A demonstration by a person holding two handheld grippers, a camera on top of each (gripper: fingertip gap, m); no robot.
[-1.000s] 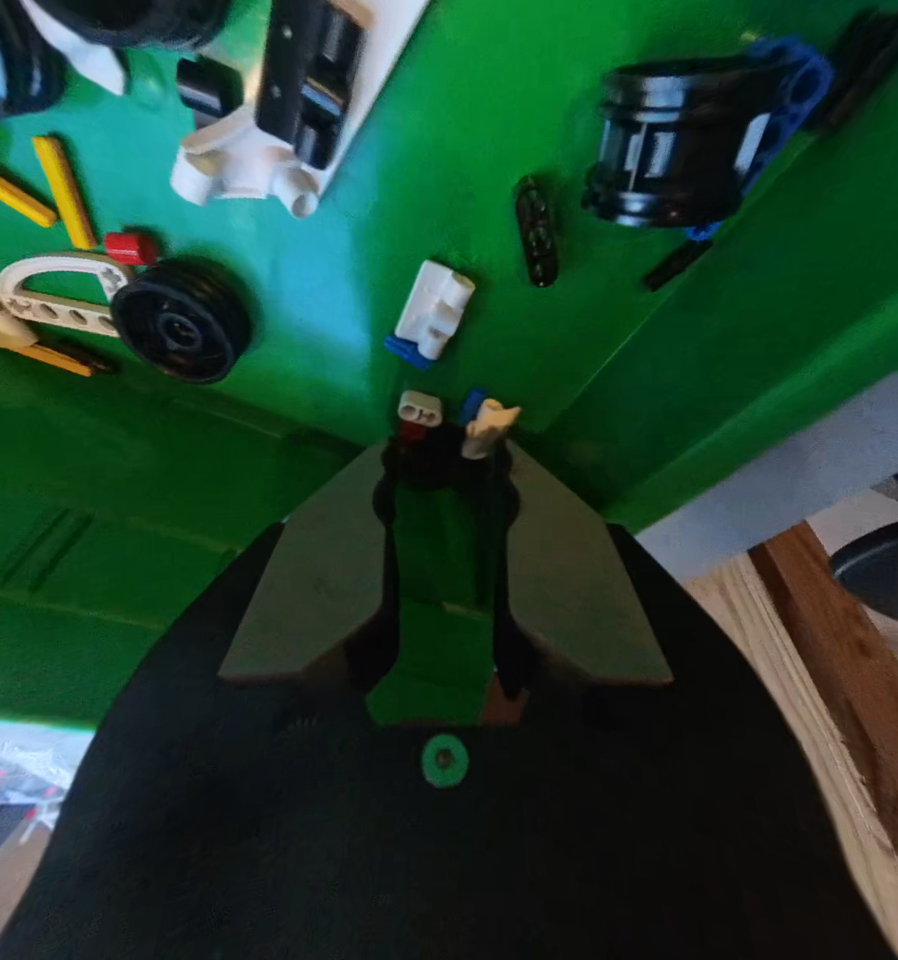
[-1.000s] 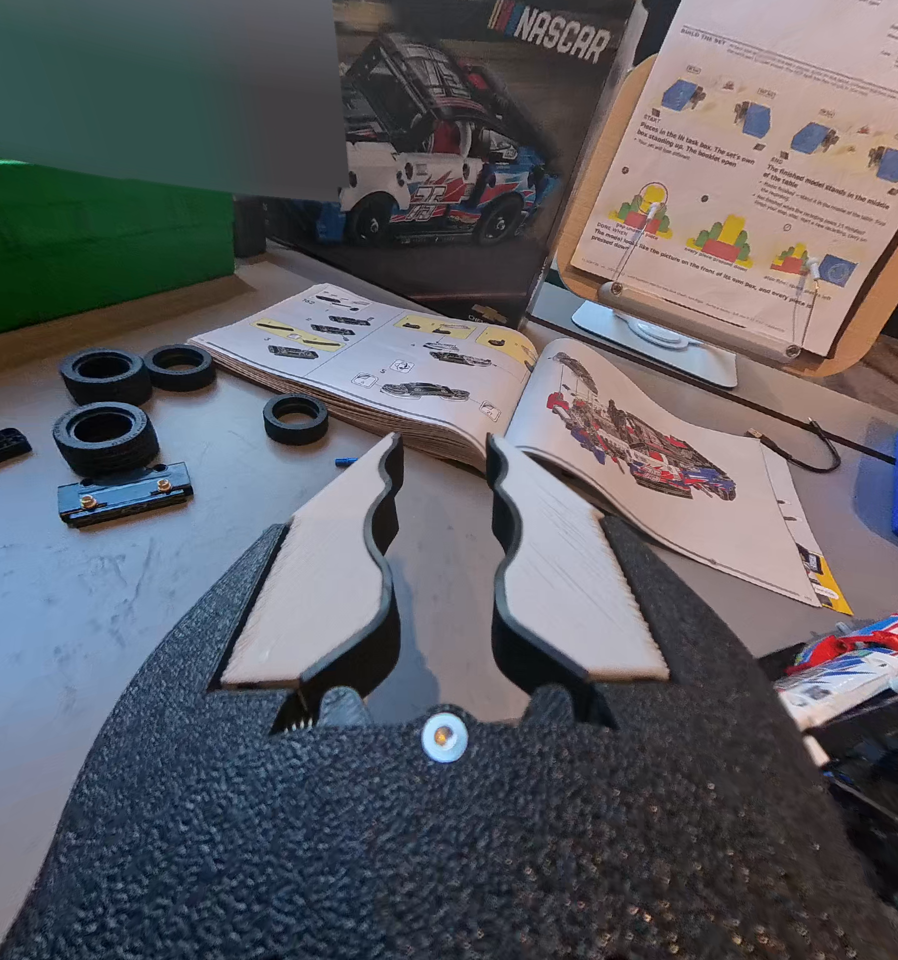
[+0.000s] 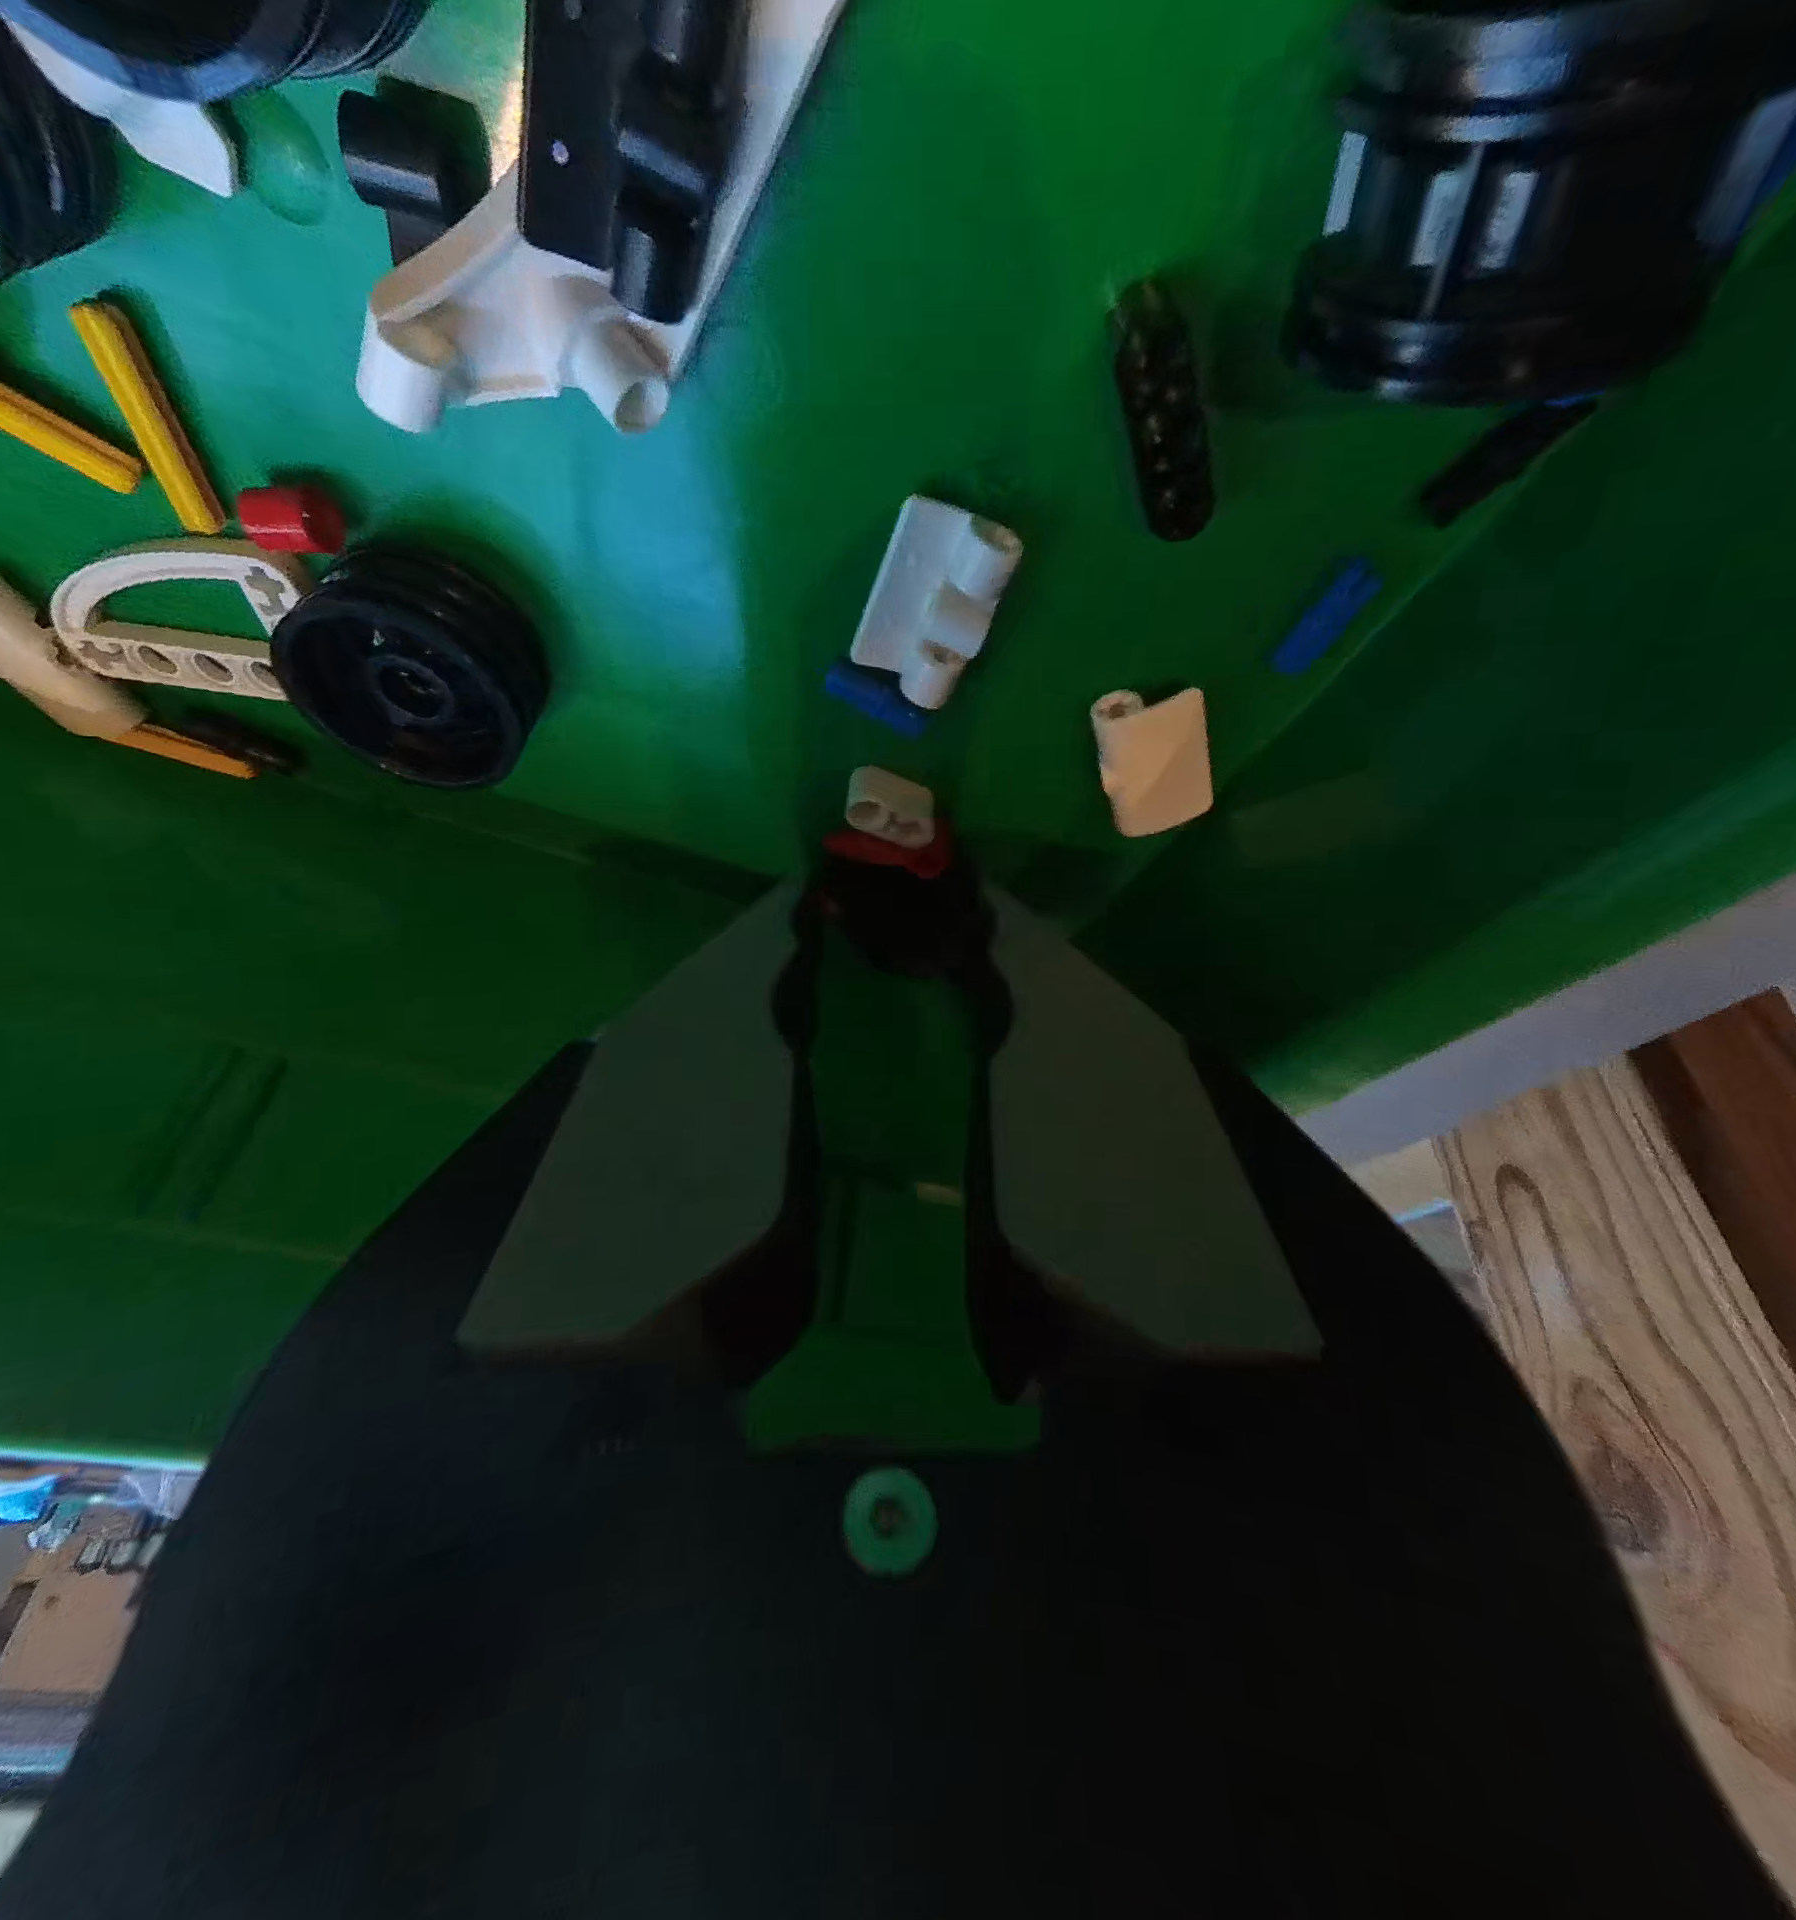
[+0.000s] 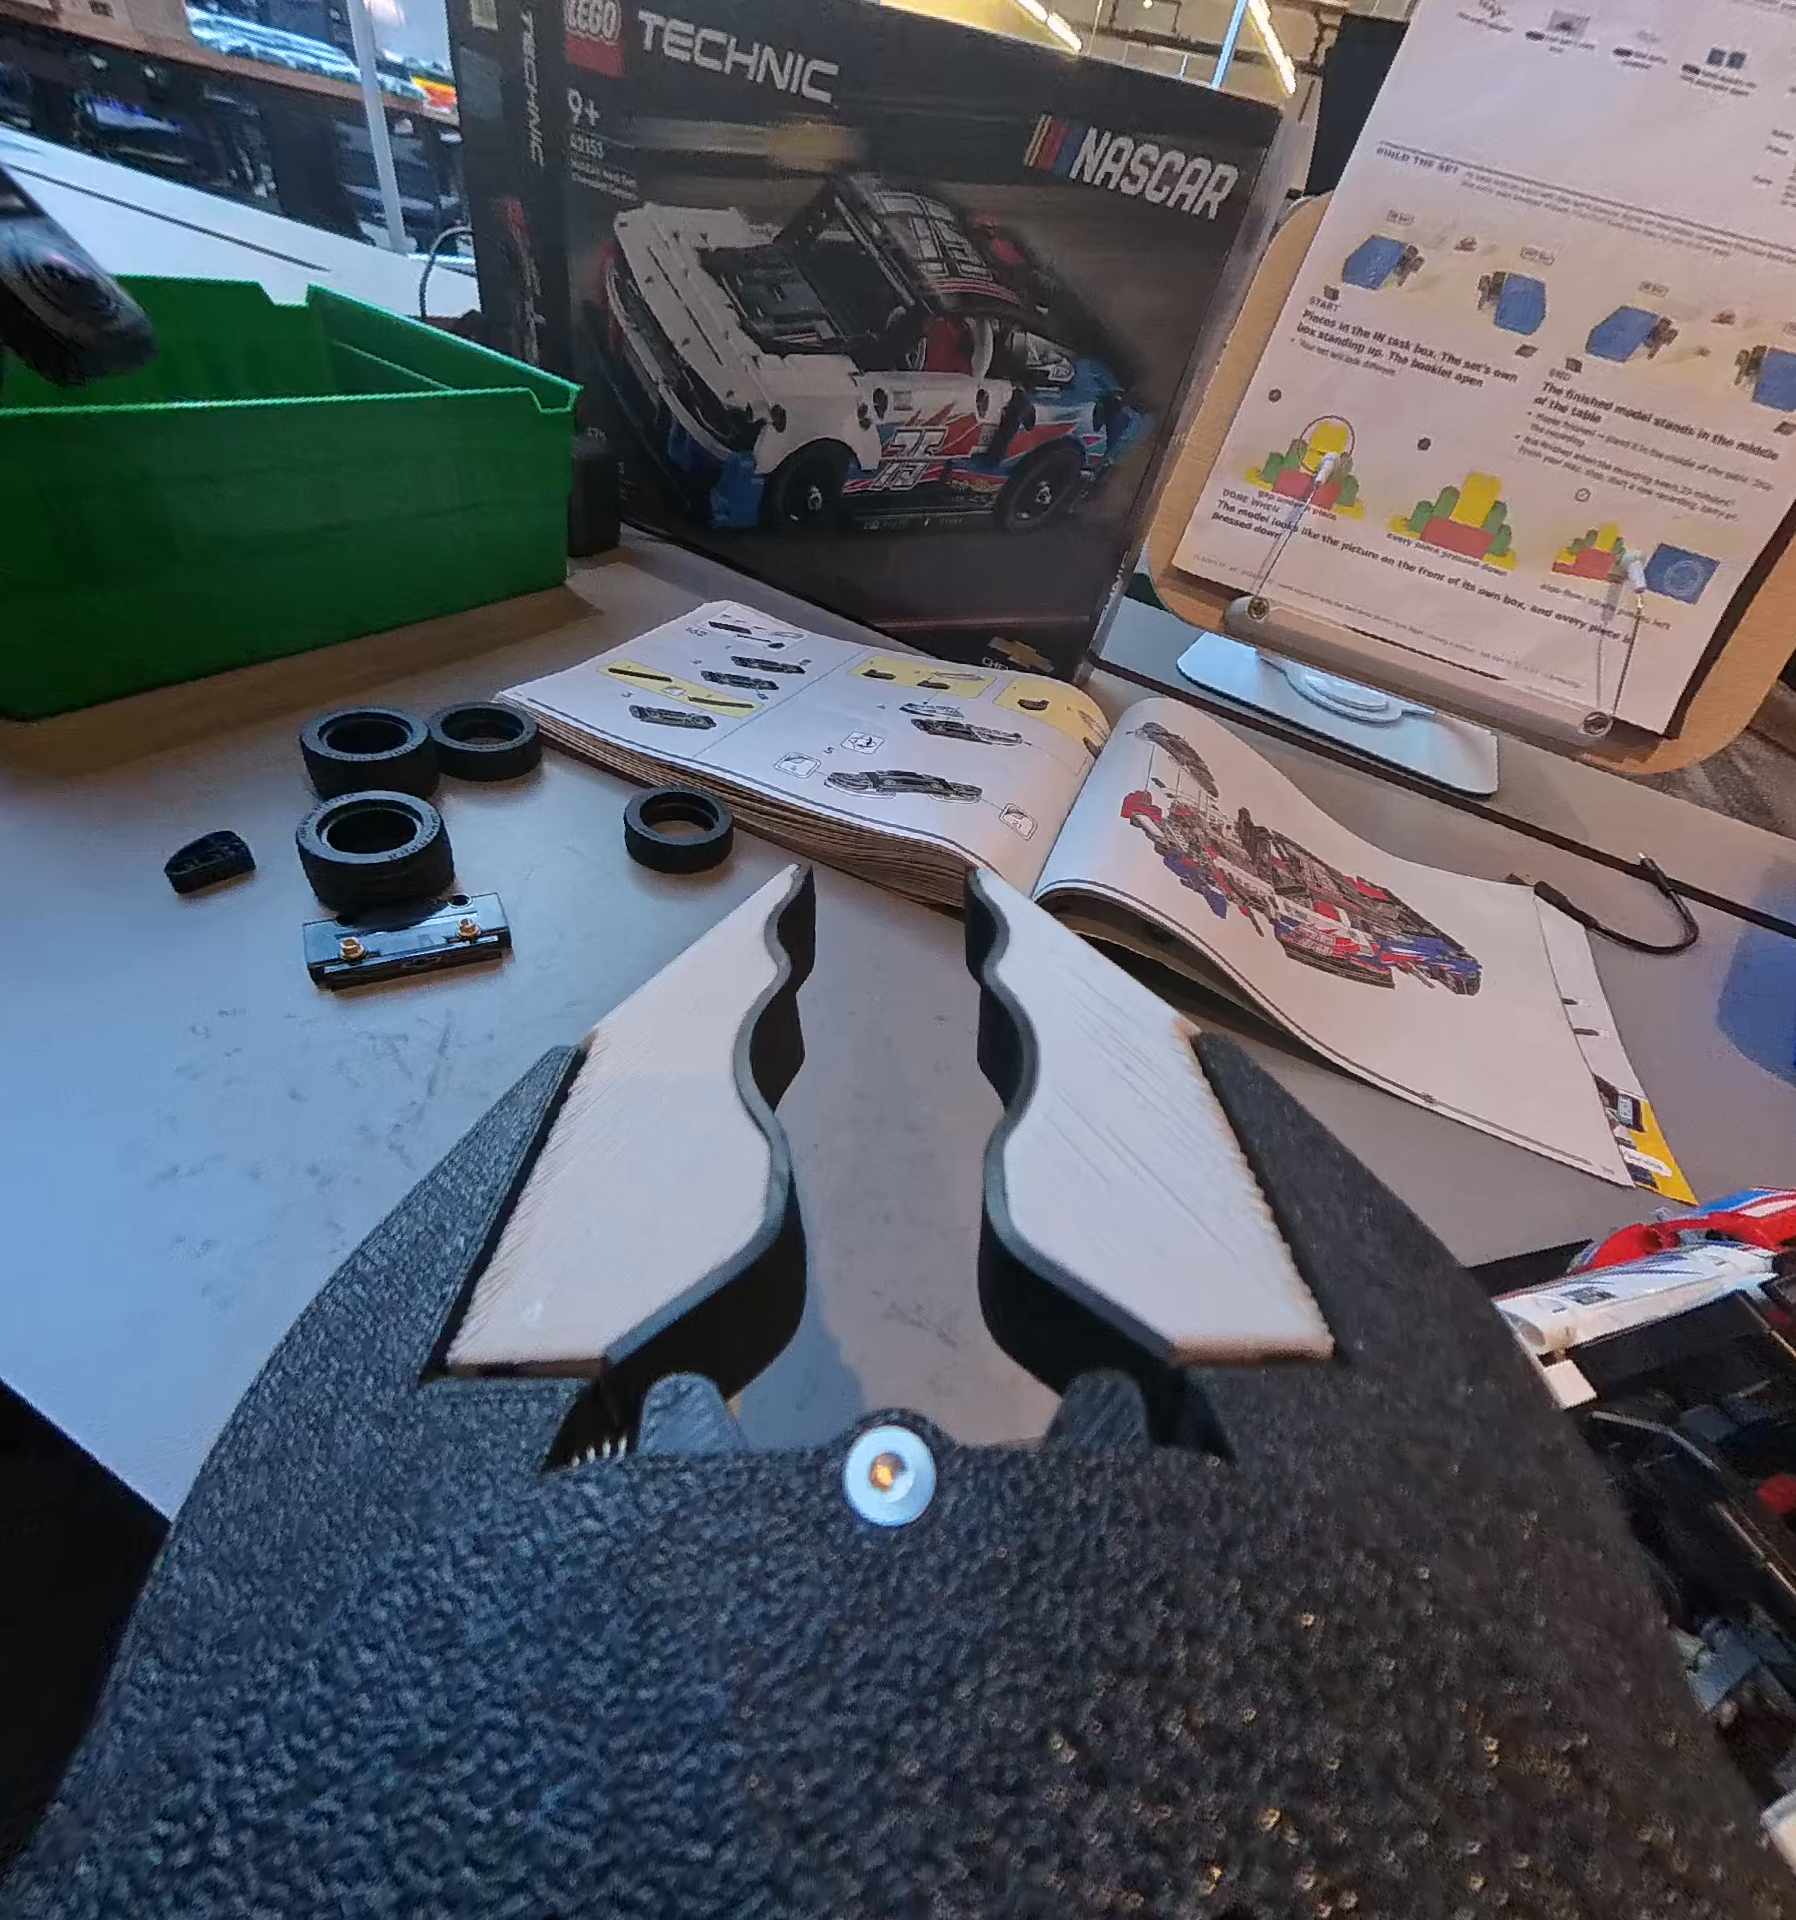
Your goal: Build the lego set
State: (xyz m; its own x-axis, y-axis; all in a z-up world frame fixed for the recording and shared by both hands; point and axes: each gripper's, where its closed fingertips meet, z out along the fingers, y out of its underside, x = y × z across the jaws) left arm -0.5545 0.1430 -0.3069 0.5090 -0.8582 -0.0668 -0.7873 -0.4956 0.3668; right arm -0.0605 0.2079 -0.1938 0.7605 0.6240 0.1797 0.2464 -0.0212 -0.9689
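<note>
The left gripper [image 3: 889, 914] hangs over the floor of a green bin [image 3: 613, 987], its jaws drawn narrow on a small black piece [image 3: 899, 920] with a red connector [image 3: 889, 847] and a cream connector [image 3: 889, 802] at its far end (how firmly the tips bite is hard to judge in the dark gap). Just beyond lie a blue pin [image 3: 873, 701] and a white panel piece [image 3: 935, 597], touching each other, with a cream curved piece [image 3: 1154, 758] to the right. Left of these sits a black wheel hub [image 3: 411, 665], beside a cream arched beam [image 3: 172, 623], a red bush [image 3: 291, 520] and two yellow axles [image 3: 146, 416]. Farther off lie a black beam [image 3: 1164, 405], a white and black assembly [image 3: 603, 229] and a large black drum-shaped part [image 3: 1496, 229].

The right gripper [image 4: 889, 925] is held above the grey table [image 4: 198, 1091], jaws moderately apart and empty. Ahead to the left lie a black plate with two gold studs [image 4: 406, 940], a small black piece [image 4: 210, 860] and four black tyres [image 4: 374, 847]. The open instruction booklet [image 4: 977, 810] lies beyond the fingertips, the green bin [image 4: 250, 488] stands far left, and the set's box [image 4: 873, 343] and a sheet on a stand [image 4: 1517, 364] are at the back.
</note>
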